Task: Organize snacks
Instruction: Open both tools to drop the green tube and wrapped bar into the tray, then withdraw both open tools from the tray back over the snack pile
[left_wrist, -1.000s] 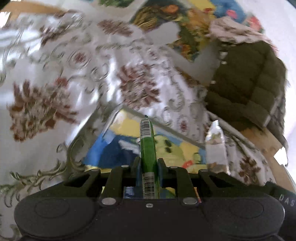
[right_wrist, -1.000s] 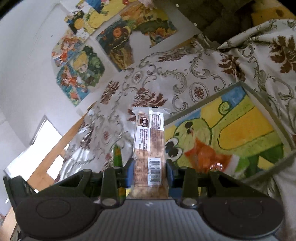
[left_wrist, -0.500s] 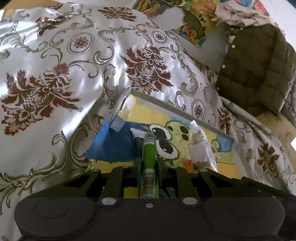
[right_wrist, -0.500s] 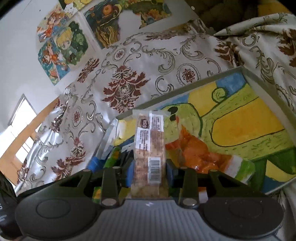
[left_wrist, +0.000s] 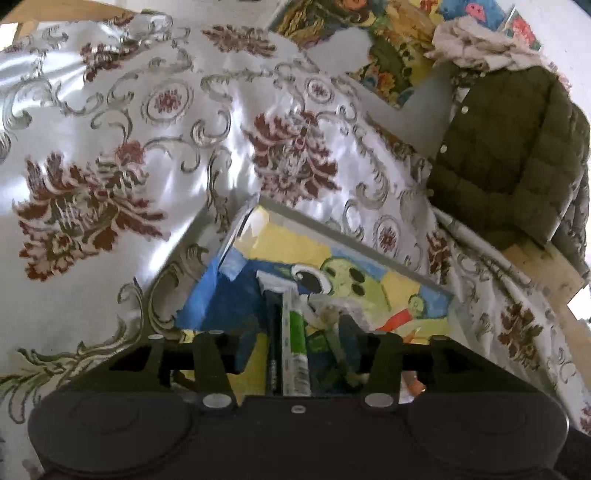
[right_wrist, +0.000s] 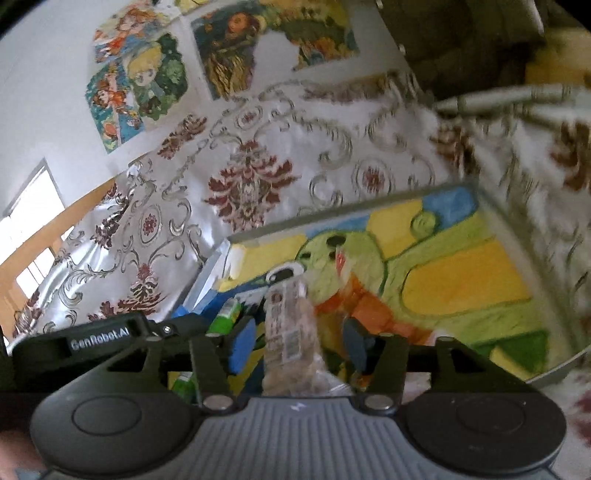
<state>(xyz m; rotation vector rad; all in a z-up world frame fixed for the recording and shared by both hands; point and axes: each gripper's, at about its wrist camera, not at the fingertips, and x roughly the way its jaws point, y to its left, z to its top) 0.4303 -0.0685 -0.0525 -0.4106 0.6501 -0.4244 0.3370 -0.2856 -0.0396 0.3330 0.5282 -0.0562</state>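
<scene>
A grey-rimmed tray (left_wrist: 332, 229) with a painted green cartoon figure lies on the patterned cloth; it also shows in the right wrist view (right_wrist: 495, 221). My left gripper (left_wrist: 297, 339) is open over the tray's near-left corner, with the green snack stick (left_wrist: 295, 343) lying loose between its spread fingers. My right gripper (right_wrist: 299, 343) is open too, low over the tray, with the brown snack bar (right_wrist: 288, 332) in a clear wrapper lying free between its fingers. The green stick (right_wrist: 227, 317) and the left gripper's black body (right_wrist: 99, 338) show at the right wrist view's left.
A silver cloth with maroon floral print (left_wrist: 147, 147) covers the surface around the tray. A dark green quilted jacket (left_wrist: 509, 155) hangs at the far right. Cartoon posters (right_wrist: 147, 74) cover the wall behind. A bright window (right_wrist: 29, 221) is at the left.
Both grippers have come down to the tray and opened. The green stick and the brown bar, held shut before, now lie loose between the spread fingers.
</scene>
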